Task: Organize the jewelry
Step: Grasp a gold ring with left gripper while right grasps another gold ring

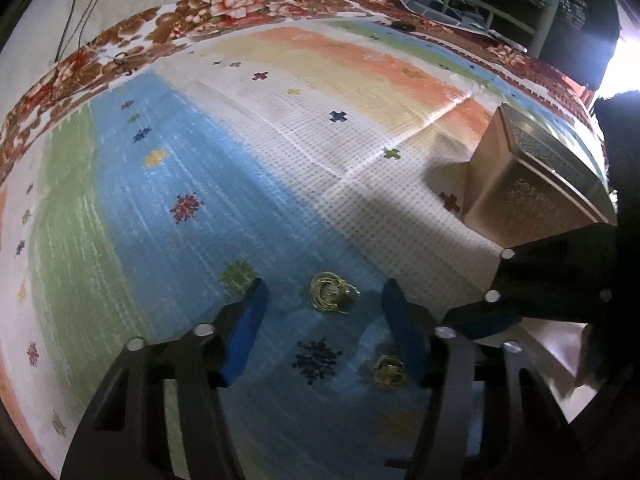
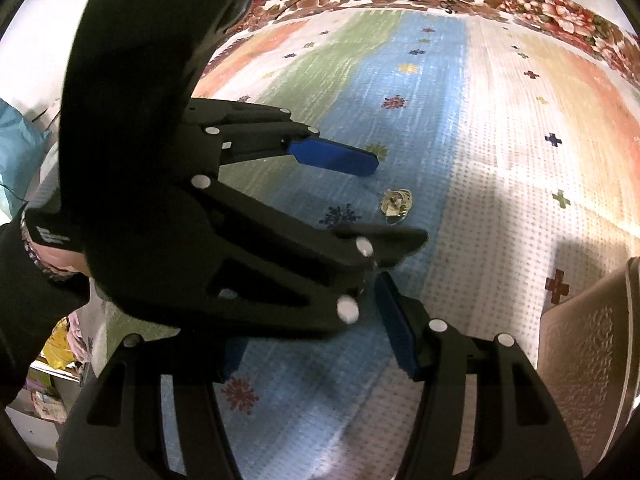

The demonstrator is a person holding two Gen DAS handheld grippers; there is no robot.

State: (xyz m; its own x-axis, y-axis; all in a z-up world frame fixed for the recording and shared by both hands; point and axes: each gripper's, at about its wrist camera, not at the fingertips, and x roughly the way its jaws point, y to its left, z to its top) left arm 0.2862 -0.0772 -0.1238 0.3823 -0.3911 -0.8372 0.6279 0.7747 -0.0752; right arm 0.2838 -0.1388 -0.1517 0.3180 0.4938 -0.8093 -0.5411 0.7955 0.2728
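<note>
Step in hand: we judge we are lining up the left gripper (image 1: 324,304) on the gold earring (image 1: 333,297), which lies on the blue stripe of the bedspread (image 1: 248,128), lower centre of the left view.
Left jaws: wide open, empty, straddling that earring.
Second earring (image 1: 387,372): lower right, beside the right blue pad.
Right gripper (image 2: 316,344): spread apart, holding nothing.
Box (image 1: 532,188): right edge, well apart.
Next move: lower, close gently, carry to the box.

Hidden: my right claw's (image 2: 316,344) left finger, behind my left claw (image 2: 360,196). Cut off: jewelry box (image 2: 588,344), right edge. Second gold piece (image 1: 387,372): blurred.
</note>
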